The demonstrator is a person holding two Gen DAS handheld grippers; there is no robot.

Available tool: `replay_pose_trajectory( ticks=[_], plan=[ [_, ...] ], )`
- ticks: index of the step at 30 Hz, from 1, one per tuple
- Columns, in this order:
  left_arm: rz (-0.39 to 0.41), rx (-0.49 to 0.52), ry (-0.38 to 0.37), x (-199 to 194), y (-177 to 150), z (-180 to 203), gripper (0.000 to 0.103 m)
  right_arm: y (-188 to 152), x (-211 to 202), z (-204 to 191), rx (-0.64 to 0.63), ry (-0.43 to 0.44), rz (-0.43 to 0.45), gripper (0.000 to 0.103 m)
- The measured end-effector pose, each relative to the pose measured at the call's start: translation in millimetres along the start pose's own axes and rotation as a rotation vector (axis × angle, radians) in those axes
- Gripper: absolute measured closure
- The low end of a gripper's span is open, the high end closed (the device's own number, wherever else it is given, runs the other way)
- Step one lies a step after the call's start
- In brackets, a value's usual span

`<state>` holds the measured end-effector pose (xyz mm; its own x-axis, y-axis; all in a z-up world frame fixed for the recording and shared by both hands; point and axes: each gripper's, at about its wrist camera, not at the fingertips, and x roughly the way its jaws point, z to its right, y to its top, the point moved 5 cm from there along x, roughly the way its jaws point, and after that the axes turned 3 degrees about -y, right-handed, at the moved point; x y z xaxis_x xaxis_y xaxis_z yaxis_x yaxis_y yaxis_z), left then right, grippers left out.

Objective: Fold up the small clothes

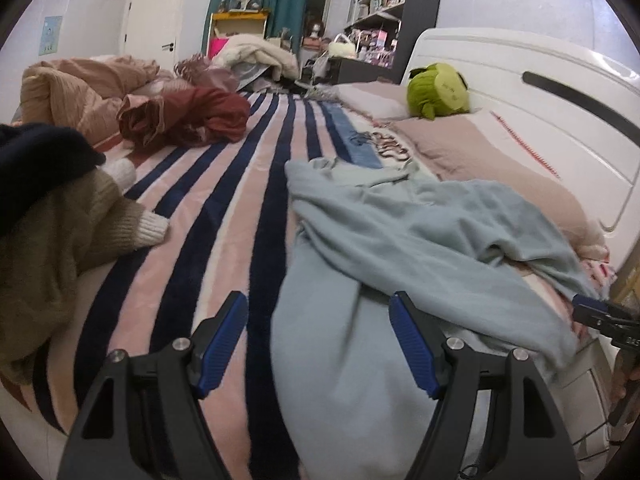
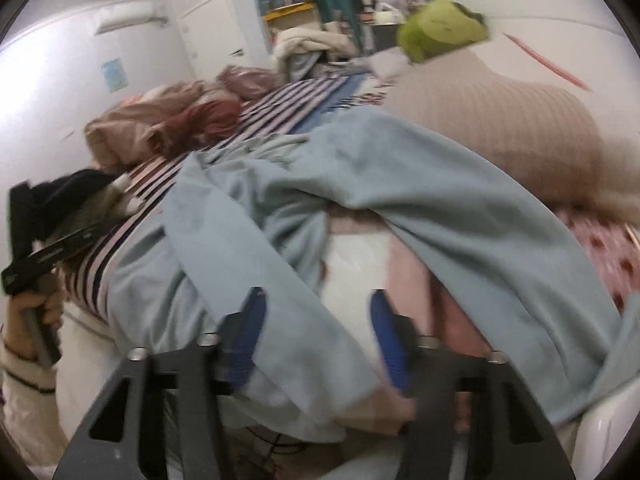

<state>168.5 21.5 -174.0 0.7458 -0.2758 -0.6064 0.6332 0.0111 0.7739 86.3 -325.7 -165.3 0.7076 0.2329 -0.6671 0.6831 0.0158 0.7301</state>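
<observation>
The pale blue garment (image 1: 400,232) lies rumpled on the bed (image 1: 224,208), on the striped blanket near the pillow (image 1: 460,148) and the white headboard (image 1: 540,92). One part trails toward the near edge and another is draped across it, so no tidy fold shows yet — the work looks to be at an early stage.

The left claw (image 1: 320,344) stands open just above the garment's near end, the cloth lying between its blue pads (image 1: 224,340) without being pinched. The right claw (image 2: 316,336) is open too — nothing is clamped in it, though the view is blurred and the cloth passes under its tips.

Other clothes wait further off: an olive knit (image 1: 60,248) at the left, a dark red heap (image 1: 188,116) and a tan bundle (image 1: 80,88) beyond. Judging by this, smoothing, folding and the remaining pieces are all left.
</observation>
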Motion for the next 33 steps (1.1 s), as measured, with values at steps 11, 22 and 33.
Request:
replay_pose_trajectory(
  ticks=[11,22,33],
  plan=[
    [-0.104,0.002,0.014,40.3,-25.3,-8.0,0.046,-1.6,39.9,-20.0,-0.062,-0.016,-0.07,0.1],
    [-0.077,-0.015,0.054,35.3,-24.2,-14.9,0.053,-11.1,16.9,2.9,-0.015,-0.157,-0.057,0.101],
    [-0.147,0.142,-0.006,91.2,24.7,14.0,0.052,19.1,-37.3,11.9,0.039,-0.127,0.078,0.101]
  ],
)
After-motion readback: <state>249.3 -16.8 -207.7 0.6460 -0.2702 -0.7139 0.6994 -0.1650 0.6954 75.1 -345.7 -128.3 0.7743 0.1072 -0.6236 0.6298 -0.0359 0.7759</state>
